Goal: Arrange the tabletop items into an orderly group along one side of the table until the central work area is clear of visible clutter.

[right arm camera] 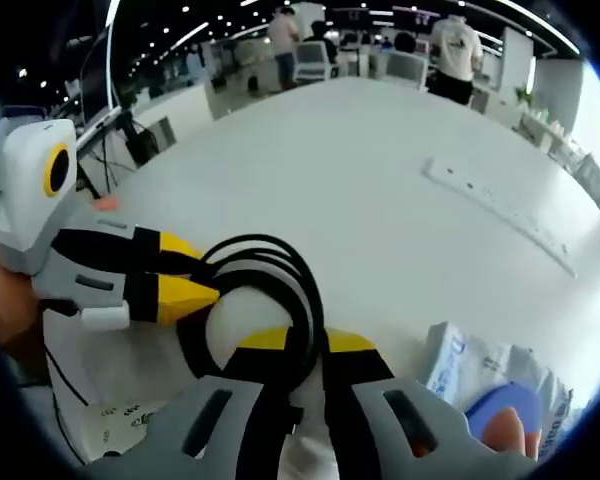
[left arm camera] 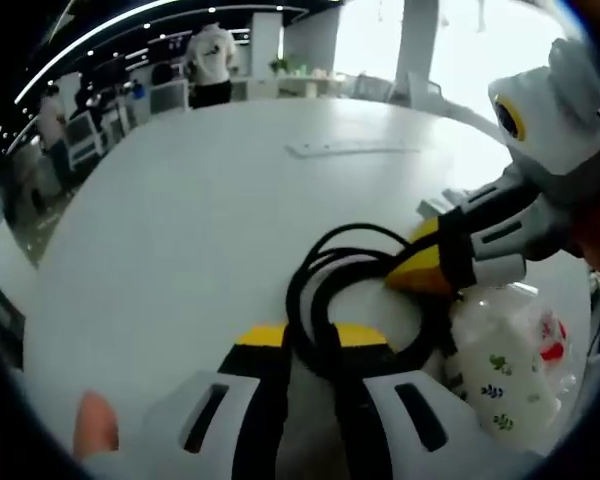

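1. Black cable (left arm camera: pixel 325 290) (right arm camera: pixel 265 290): a coiled loop of several strands lying on the white desk (left arm camera: pixel 200 220) (right arm camera: pixel 380 200), at the near edge in both views. Both tools meet at this coil.

2. Left gripper (left arm camera: pixel 313 345) (right arm camera: pixel 195 275): in the left gripper view its yellow-tipped jaws stand either side of the cable strands and are clenched on them. In the right gripper view it enters from the left, jaws close together and tips touching the coil.

3. Right gripper (right arm camera: pixel 300 350) (left arm camera: pixel 410 262): in the right gripper view its jaws are nearly together with cable strands passing between them, grasping the coil. In the left gripper view it enters from the right, yellow tips at the coil's rim.

4. Printed plastic packet (left arm camera: pixel 510 375): white with small green marks and a red patch, lying just beside the coil, under the right gripper in the left gripper view.

5. Crinkled packet (right arm camera: pixel 490 375): white with blue print and a blue round part, at the near edge of the desk, near the right gripper in the right gripper view.

6. Power strip (left arm camera: pixel 352 149) (right arm camera: pixel 495 212): long, white, flat on the desk toward its far side, well apart from the coil.

7. Surroundings: people (right arm camera: pixel 457 55) standing beyond the desk's far edge; chairs and ceiling lights behind.
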Tool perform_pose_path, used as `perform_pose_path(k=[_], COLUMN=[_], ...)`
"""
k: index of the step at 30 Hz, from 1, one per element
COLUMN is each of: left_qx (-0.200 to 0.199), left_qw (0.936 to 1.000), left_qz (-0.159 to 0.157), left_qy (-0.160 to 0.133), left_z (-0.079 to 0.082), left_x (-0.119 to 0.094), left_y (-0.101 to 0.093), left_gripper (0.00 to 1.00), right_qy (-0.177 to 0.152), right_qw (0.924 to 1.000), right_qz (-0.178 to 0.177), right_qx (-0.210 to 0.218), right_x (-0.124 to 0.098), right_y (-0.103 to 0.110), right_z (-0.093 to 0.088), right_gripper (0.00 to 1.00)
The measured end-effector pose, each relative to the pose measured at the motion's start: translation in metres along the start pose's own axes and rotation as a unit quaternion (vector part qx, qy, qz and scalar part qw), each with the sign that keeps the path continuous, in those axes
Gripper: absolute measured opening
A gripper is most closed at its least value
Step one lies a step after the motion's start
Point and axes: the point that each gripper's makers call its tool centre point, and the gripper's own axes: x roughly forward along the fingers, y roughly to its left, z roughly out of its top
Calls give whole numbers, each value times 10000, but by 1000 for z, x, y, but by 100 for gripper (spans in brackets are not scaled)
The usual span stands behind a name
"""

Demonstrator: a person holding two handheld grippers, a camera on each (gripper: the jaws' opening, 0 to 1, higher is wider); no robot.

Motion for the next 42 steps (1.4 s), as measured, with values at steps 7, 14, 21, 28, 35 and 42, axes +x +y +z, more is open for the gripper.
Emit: perform_pose_path(k=[7,14,21,28,35,42], left_qx=[-27,-39,69,174,289,454], left_qw=[9999,9996,9990,9981,9969,9954], left_qz=[48,73,90,95,93,34], left_qy=[-105,-288,-436,-579,-728,-845], left_z=[7,24,43,59,76,87], left_x=[-3,-8,-11,-20,-33,-47], left_y=[3,5,7,3,-5,-23], left_gripper=[11,10,10,10,11,11], right_qy=[-117,-292,-475,-605,-750,-844], right_qw=[9998,9993,9985,9978,9970,9962], right_qz=[59,61,22,-2,-68,-146], right_qx=[163,245,258,258,162,134], right_x=[-3,-8,-15,-26,-49,-78], right_y=[-2,-7,-12,-16,-18,-20], right_z=[6,16,29,41,55,55], right_gripper=[8,8,8,7,7,7])
